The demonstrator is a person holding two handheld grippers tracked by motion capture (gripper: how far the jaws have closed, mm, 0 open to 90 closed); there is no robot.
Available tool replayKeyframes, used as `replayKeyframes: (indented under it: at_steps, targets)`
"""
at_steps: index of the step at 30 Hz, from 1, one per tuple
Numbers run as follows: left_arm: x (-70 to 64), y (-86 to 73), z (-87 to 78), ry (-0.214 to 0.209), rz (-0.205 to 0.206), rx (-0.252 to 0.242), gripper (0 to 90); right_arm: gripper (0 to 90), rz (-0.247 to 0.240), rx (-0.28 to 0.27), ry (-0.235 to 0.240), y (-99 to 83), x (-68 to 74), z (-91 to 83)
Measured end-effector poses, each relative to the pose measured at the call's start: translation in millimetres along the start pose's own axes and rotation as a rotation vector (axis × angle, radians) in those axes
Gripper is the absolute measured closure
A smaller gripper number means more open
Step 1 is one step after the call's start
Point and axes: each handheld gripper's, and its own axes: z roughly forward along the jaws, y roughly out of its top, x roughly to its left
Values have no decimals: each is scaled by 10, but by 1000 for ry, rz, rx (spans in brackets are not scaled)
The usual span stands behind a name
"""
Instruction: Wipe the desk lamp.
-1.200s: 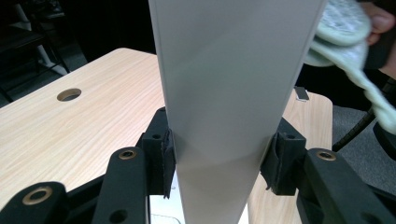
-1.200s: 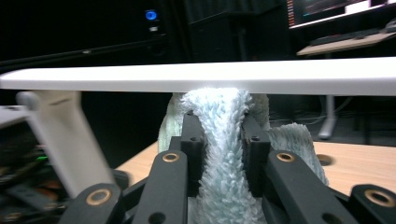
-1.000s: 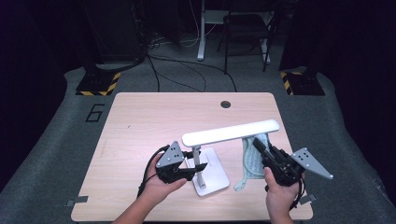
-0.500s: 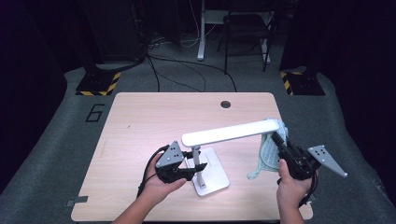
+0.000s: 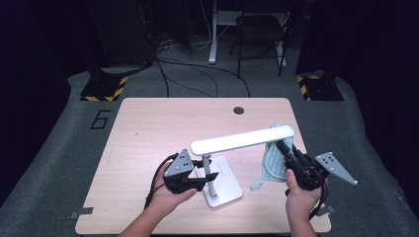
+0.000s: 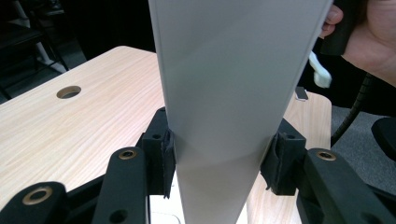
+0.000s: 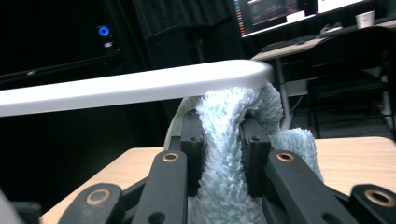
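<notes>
Desk lamp, white, with a flat square base, thin upright post and long flat light bar (image 5: 242, 139), stands near the front edge of the pale wood bench (image 5: 163, 128), between my two hands. Left tongs (image 5: 197, 178) are closed on the lamp low down; in the left gripper view the black jaws pinch a flat white face of the lamp from both sides, pads touching it. Right tongs (image 5: 280, 147) are clamped on a pale blue fluffy cloth (image 5: 271, 160), its bunched top pressed up against the underside of the bar at its far end, the rest hanging toward the bench. Judgement: this is a wipe of the bar, with the left side steadying the lamp. Risks from here: upward or sideways push from the cloth at the bar's tip has long leverage, so the base could tip or skid if the left grip slips. Loose cloth could also snag on the bar end and drag out of the jaws.
</notes>
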Motion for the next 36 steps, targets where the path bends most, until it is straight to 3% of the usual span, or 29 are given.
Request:
replayKeyframes:
  at_steps: [6, 17, 28, 36]
  targets:
    - [-7, 0, 6, 4, -2, -3, 526, 758, -33, 20, 81, -33, 207, 8]
    - [-15, 6, 22, 5, 3, -1, 526, 755, -56, 85, 273, -93, 573, -25]
    - [-18, 5, 21, 4, 2, -1, 527, 755, -76, 121, 385, -35, 846, -23]
    - [-14, 6, 23, 7, 5, -2, 526, 756, -92, 119, 441, 15, 955, -94]
